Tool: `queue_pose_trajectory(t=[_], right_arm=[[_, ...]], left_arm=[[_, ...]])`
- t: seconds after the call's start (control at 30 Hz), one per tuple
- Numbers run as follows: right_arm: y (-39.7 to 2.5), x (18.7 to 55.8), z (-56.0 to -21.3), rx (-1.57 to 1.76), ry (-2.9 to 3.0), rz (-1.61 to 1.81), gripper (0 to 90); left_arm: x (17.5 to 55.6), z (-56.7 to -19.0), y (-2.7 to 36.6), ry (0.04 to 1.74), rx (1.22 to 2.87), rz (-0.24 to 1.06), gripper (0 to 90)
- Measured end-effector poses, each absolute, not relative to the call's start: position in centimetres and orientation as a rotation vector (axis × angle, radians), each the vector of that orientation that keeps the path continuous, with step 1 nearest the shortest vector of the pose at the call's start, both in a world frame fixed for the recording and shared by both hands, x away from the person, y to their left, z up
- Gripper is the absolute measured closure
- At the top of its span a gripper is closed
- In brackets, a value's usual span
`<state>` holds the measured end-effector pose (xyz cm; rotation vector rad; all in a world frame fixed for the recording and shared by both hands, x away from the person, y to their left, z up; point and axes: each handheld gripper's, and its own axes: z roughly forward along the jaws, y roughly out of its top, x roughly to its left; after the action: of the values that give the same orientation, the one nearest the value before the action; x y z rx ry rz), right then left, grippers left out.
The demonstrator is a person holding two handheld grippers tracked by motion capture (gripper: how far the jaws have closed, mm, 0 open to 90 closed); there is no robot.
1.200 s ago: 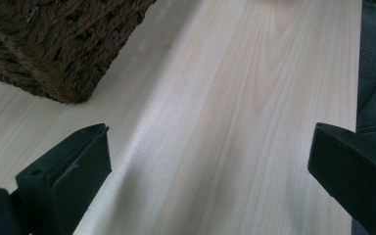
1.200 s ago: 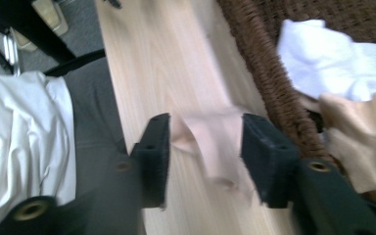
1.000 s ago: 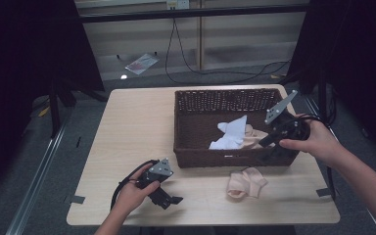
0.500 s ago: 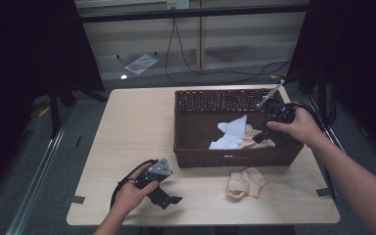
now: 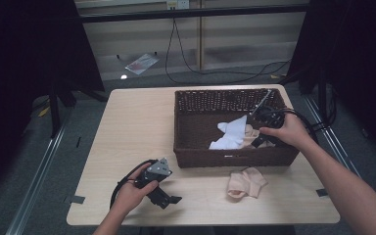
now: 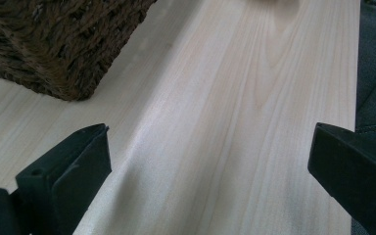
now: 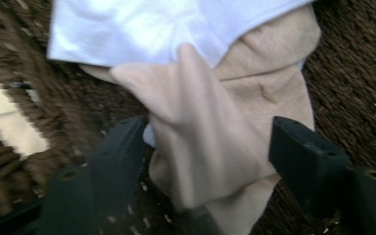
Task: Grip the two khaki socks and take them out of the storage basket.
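Inside basket (image 5: 186, 147), right tongs (image 7: 210, 161) wide astride beige sock (image 7: 225, 137); left tongs (image 6: 205, 161) wide, low over table (image 6: 235, 98).

High view overhead, facing forward-down; both gripper views close, sharing wicker basket (image 5: 232, 152) with it.

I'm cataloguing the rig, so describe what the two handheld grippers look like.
Both are black. The left gripper carries a grey three-cornered plate and trails a looping black cable. The right gripper has a black cable too. Jaws are blocky, with small round holes. Forearms are bare.
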<state>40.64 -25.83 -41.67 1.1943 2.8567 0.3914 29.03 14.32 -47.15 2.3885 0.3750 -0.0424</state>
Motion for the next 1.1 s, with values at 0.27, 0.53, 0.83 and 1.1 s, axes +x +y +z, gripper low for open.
queue_pose_trajectory(t=[0.27, 0.53, 0.83, 1.1], right_arm=[[-26.2, 40.6, -42.1, 1.168, 2.887, 0.387, 76.6], [-27.2, 40.2, -40.8, 1.225, 2.895, 0.493, 83.5], [-27.9, 39.4, -36.9, 1.221, 2.882, 0.587, 83.6], [-28.6, 38.9, -34.1, 1.219, 2.866, 0.655, 83.6]], left_arm=[[29.1, -47.2, 14.3, 0.37, 2.38, -0.047, 1.9], [29.0, -47.2, 14.3, 0.377, 2.375, -0.038, 1.9], [29.0, -47.2, 14.2, 0.371, 2.381, -0.041, 1.9], [29.0, -47.2, 14.1, 0.365, 2.379, -0.042, 1.9]])
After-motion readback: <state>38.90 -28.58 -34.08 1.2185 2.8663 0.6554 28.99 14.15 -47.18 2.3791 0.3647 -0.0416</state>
